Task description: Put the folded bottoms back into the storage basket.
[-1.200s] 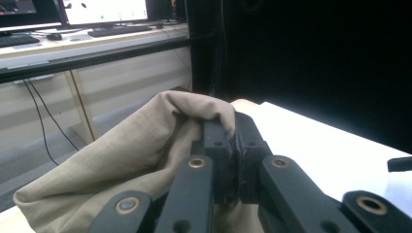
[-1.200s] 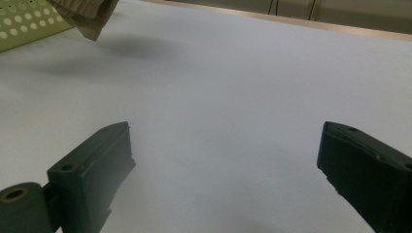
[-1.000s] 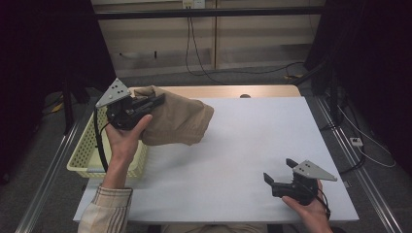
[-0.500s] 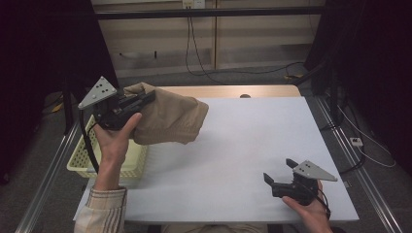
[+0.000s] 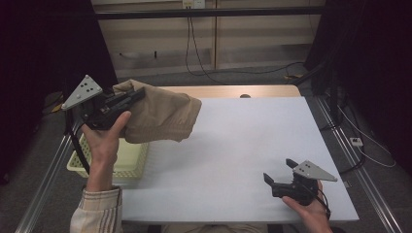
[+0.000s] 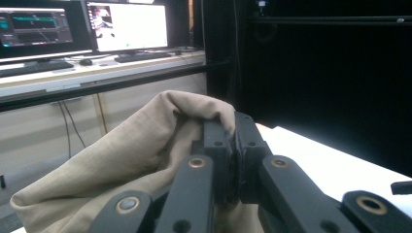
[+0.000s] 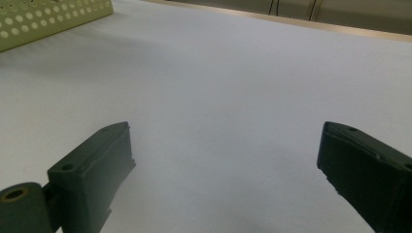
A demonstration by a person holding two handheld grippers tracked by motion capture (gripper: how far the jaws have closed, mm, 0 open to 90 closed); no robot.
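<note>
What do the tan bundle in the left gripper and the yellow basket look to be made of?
The tan cloth bundle looks like woven fabric, matte: it drapes in soft folds and creases where the left gripper pinches it. The pale yellow perforated basket looks like moulded plastic, slightly glossy, with regular round holes in its wall.

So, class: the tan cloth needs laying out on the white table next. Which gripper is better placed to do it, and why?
Left. The left gripper already has its jaws shut on the tan cloth, held up over the table. The right gripper sits open at the near right edge, apart from the cloth.
</note>
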